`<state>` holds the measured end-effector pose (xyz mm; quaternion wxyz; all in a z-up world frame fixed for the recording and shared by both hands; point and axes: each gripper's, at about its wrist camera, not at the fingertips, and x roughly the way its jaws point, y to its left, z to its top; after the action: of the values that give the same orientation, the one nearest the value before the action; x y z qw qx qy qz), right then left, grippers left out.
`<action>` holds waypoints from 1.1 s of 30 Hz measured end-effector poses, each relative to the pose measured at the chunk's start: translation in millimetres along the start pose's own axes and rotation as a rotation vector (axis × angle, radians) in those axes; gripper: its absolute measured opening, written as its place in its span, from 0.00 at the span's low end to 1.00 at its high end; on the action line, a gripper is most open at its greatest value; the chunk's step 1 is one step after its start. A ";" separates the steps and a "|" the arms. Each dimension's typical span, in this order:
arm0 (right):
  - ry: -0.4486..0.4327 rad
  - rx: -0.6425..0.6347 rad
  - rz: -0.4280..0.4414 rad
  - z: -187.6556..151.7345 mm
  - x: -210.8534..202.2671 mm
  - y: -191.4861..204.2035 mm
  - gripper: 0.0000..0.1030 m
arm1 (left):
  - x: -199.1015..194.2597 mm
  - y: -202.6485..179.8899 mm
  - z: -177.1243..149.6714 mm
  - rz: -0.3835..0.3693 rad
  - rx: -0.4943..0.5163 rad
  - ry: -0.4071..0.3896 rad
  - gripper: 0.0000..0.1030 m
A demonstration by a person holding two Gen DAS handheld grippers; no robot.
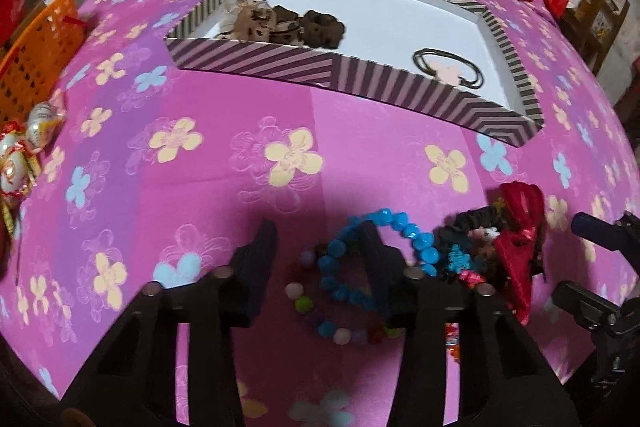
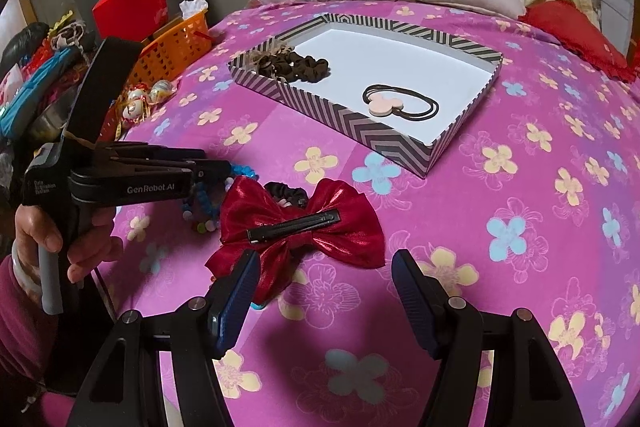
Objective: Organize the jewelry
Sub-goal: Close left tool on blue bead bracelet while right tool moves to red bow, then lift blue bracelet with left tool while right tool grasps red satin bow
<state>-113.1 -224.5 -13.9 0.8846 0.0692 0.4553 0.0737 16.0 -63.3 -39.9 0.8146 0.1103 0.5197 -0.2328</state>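
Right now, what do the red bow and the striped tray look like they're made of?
The red bow looks like glossy satin or metallic fabric: bright sheen on soft folds, with a black clip, probably metal. The striped tray looks like matte printed cardboard: thin flat walls, plain white inside.

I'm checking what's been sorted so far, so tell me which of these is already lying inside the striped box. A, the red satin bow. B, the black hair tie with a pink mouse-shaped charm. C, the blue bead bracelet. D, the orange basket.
B: the black hair tie with the pink charm lies on the white floor of the striped box, while the red bow and the blue bead bracelet are out on the pink cloth.
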 end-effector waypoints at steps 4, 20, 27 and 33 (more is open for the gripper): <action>0.001 0.000 0.002 0.3 -0.1 0.5 0.64 | -0.3 3.8 2.6 -0.059 -0.033 0.005 0.16; 0.006 -0.012 0.009 0.7 2.0 5.8 0.64 | -17.3 66.2 1.8 -0.119 -0.324 -0.051 0.09; 0.010 -0.001 0.018 1.1 2.2 5.2 0.64 | -12.2 83.8 -6.3 -0.080 -0.380 -0.028 0.09; 0.006 0.022 0.043 2.8 2.4 6.6 0.64 | -11.6 84.4 -10.7 -0.076 -0.390 -0.028 0.09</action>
<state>-109.9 -217.7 -12.9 0.8806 0.0886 0.4572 0.0877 45.1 17.5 -39.4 0.8182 -0.0725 0.5474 -0.1600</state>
